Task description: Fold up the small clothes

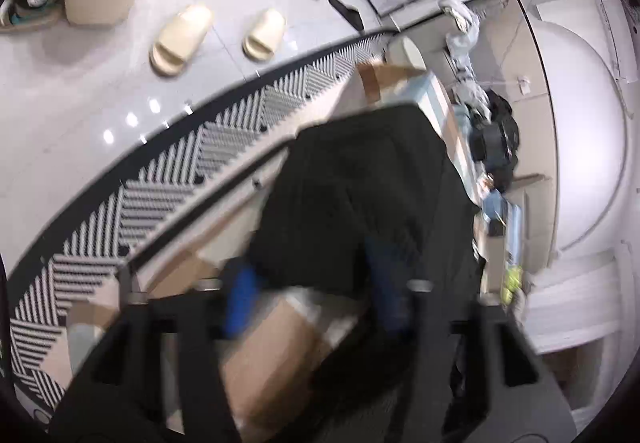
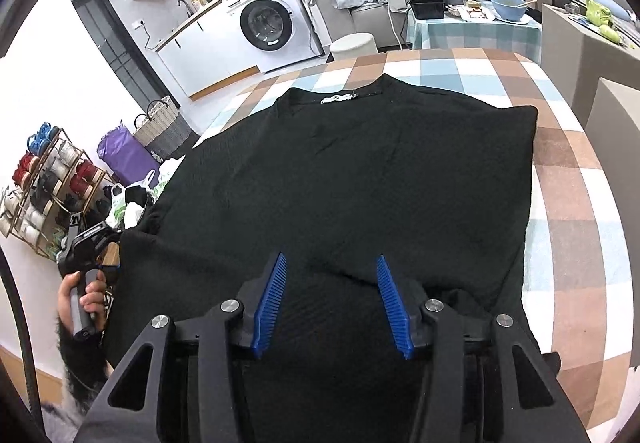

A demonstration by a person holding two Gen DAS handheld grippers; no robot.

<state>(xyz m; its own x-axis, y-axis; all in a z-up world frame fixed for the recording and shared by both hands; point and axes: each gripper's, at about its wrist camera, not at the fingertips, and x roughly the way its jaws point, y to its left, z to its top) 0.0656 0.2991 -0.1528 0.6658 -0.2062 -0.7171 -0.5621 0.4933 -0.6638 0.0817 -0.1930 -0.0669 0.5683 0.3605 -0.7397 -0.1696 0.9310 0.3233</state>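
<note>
The black knit T-shirt was spread flat on the checked-cloth desk for folding, its lower-left edge apparently pinched by the left hand-held gripper, while the right hand-held gripper was held apart above the hem.

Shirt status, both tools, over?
Left tool at shirt's left edge, grip unclear. Right tool open over near hem, empty. Shirt flat on checked table, label up. Nothing in the way.

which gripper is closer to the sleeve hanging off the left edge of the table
Left. The left gripper is right at that sleeve on the black shirt; the right gripper hovers open above the shirt's near hem, well toward the middle.
</note>
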